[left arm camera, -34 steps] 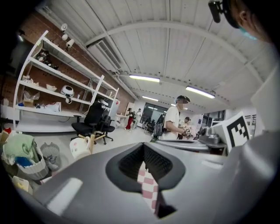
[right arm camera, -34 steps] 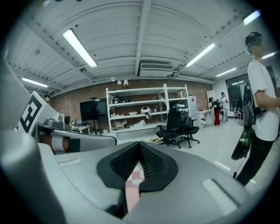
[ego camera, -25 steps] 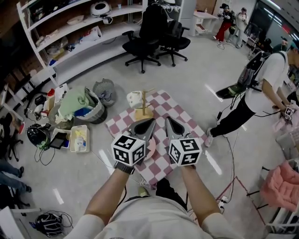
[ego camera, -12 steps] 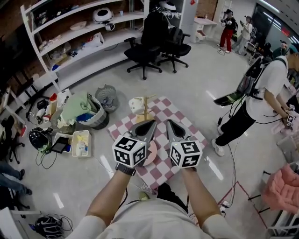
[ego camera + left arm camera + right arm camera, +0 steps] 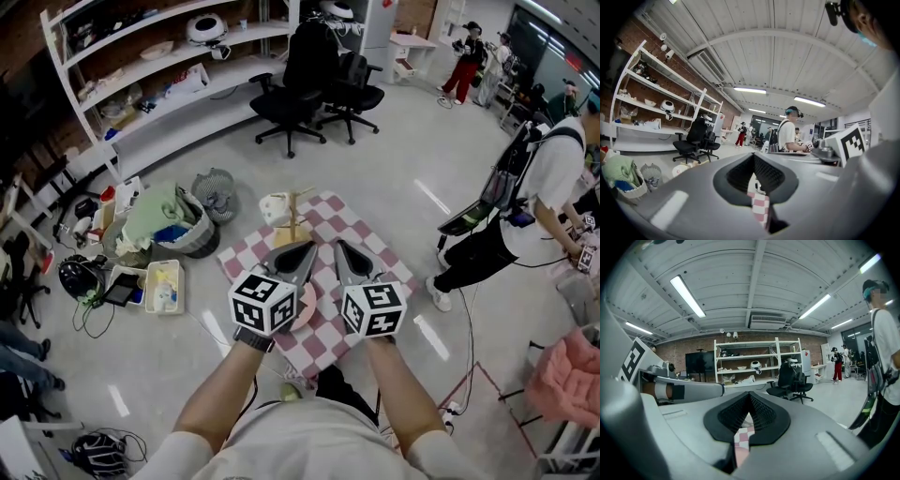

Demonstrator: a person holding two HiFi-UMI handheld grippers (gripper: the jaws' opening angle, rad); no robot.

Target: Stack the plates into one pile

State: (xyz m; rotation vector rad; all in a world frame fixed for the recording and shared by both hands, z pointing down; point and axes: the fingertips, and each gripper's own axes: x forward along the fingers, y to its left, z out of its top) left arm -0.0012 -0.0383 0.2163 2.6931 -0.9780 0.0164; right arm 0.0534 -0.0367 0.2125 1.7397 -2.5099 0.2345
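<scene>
A small table under a pink-and-white checked cloth [image 5: 366, 246] stands below me in the head view. A pink plate [image 5: 305, 305] lies on it, mostly hidden behind my left gripper's marker cube. My left gripper [image 5: 304, 247] hovers over the cloth with its jaws together and nothing between them. My right gripper [image 5: 338, 245] is beside it, also shut and empty. In the left gripper view the left gripper [image 5: 753, 155] shows only a strip of checked cloth [image 5: 760, 208] below the tips. The right gripper [image 5: 749, 394] shows the same checked cloth [image 5: 742, 440]. A white mug [image 5: 273, 207] and a wooden stand [image 5: 293, 225] sit at the table's far edge.
A laundry basket of clothes [image 5: 172, 221], a wire bin [image 5: 216, 190] and a plastic box [image 5: 159, 284] sit on the floor at left. Office chairs [image 5: 291, 89] and white shelving [image 5: 141, 70] stand beyond. A person [image 5: 525, 187] with cables stands at right.
Both grippers stay where they were, still shut. The person at the right has shifted a little further right and leaned over.
</scene>
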